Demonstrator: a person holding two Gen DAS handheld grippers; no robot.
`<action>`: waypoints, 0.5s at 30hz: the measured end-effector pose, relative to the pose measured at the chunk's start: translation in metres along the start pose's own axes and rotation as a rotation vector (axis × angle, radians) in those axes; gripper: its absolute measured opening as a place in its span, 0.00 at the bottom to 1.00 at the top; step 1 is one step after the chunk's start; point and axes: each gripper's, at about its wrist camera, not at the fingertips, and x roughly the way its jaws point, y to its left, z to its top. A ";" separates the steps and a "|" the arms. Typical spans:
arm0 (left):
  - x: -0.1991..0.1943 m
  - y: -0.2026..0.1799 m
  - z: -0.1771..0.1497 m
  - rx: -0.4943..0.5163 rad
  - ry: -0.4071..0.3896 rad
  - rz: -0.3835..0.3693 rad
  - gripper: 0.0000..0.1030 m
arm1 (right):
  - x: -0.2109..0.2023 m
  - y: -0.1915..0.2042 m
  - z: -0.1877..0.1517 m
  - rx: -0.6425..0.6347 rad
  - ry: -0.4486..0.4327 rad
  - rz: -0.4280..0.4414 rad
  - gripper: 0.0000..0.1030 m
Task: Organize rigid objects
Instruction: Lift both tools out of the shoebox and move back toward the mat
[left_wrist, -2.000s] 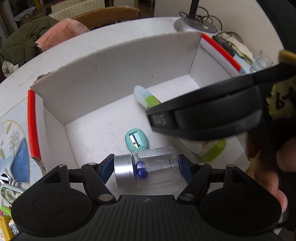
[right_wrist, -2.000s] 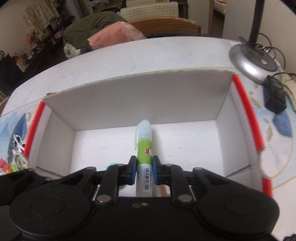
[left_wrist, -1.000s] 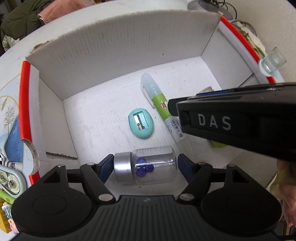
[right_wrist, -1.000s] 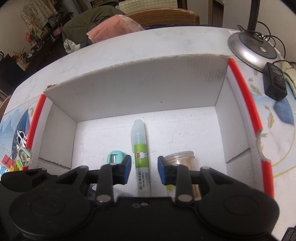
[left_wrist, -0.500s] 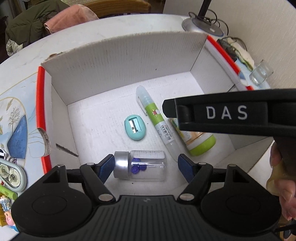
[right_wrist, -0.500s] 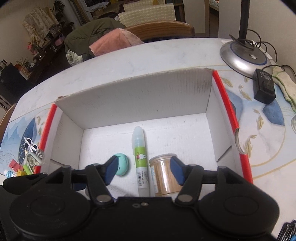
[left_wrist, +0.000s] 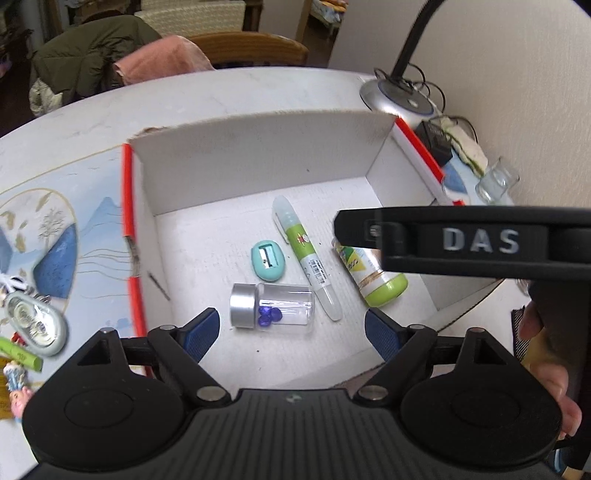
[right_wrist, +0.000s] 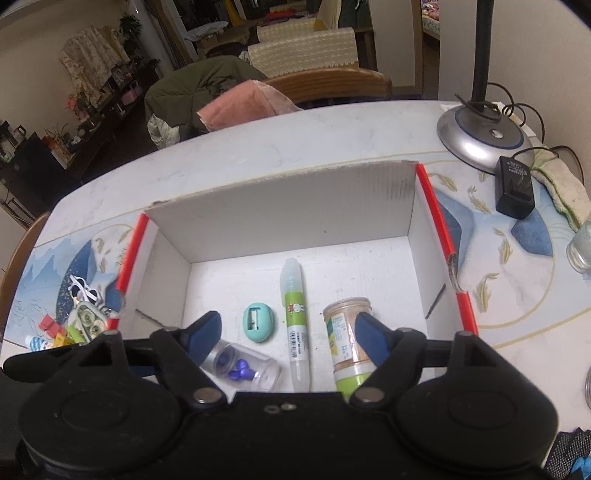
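Note:
A white cardboard box (left_wrist: 258, 162) with red edges holds a clear jar with a silver lid and blue beads (left_wrist: 273, 308), a teal pencil sharpener (left_wrist: 268, 260), a green-labelled glue pen (left_wrist: 306, 256) and a bottle with a green cap (left_wrist: 373, 275). All lie on the box floor. The same box (right_wrist: 280, 225), jar (right_wrist: 240, 367), sharpener (right_wrist: 258, 323), glue pen (right_wrist: 295, 325) and bottle (right_wrist: 347, 339) show in the right wrist view. My left gripper (left_wrist: 291, 330) is open and empty above the box's near side. My right gripper (right_wrist: 288, 328) is open and empty above the box.
Small items lie on the table left of the box: a grey tape dispenser (left_wrist: 33, 325), clips (right_wrist: 51, 326). A lamp base (right_wrist: 484, 140), black adapter (right_wrist: 515, 186), cloth (right_wrist: 565, 188) and glass (left_wrist: 496, 182) sit at the right. A chair with clothes (right_wrist: 229, 92) stands behind.
Both grippers let go, the left of the jar and the right of the glue pen, opened wide and drew back and up from the box. The objects stay on the box floor.

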 end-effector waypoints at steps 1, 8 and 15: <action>-0.005 0.002 -0.001 -0.010 -0.014 -0.001 0.83 | -0.004 0.001 -0.001 0.002 -0.013 -0.001 0.84; -0.039 0.016 -0.016 -0.056 -0.099 -0.015 0.85 | -0.032 0.007 -0.009 0.023 -0.078 0.051 0.93; -0.064 0.029 -0.037 -0.079 -0.155 -0.026 0.98 | -0.059 0.013 -0.022 0.011 -0.118 0.076 0.99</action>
